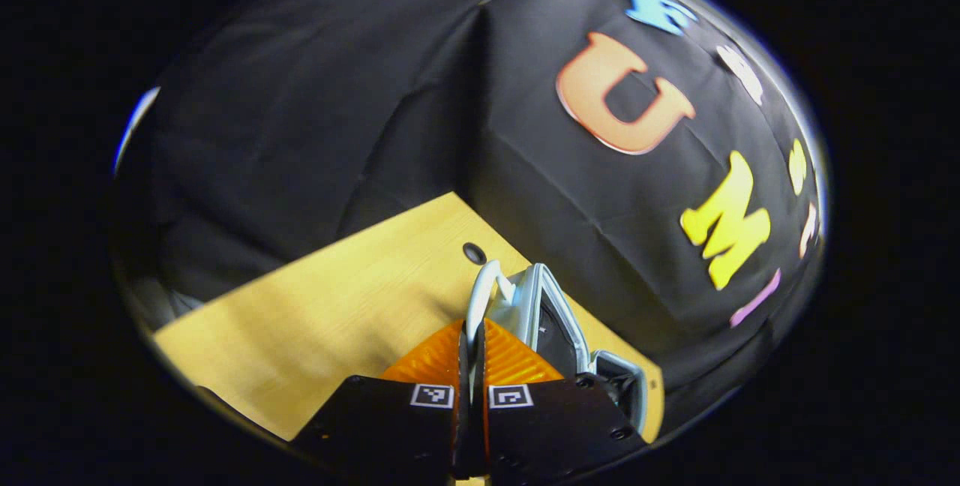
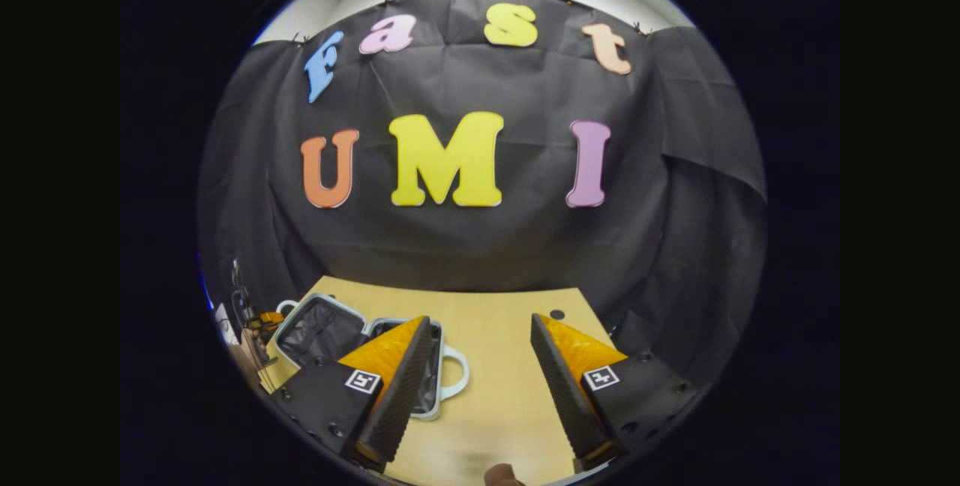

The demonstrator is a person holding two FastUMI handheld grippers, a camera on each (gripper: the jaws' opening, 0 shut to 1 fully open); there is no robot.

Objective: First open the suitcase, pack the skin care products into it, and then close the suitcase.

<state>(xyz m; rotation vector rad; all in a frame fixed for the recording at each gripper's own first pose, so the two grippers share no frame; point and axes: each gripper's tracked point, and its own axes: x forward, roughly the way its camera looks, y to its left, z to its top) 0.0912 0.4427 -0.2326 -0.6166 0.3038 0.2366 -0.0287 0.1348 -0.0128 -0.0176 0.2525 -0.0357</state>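
Note:
A small pale suitcase (image 2: 319,332) with black lining lies open on the wooden table (image 2: 495,366), its two halves side by side at the left. In the left gripper view the suitcase (image 1: 544,298) shows edge-on just ahead, and my left gripper (image 1: 471,336) is shut on its curved white handle (image 1: 480,283). That gripper (image 2: 264,319) also appears small at the far left of the right gripper view, by the suitcase's left handle. Above the table's middle my right gripper (image 2: 480,321) stands open with nothing between its fingers. The second half's handle (image 2: 457,375) pokes out beside one of its fingers (image 2: 397,381).
A small brown object (image 2: 501,475) peeks in at the bottom edge; what it is cannot be told. The table has a round cable hole (image 2: 556,314) near its far right corner. Black cloth walls close off the back and sides. Bare wood (image 1: 322,306) stretches left of the suitcase.

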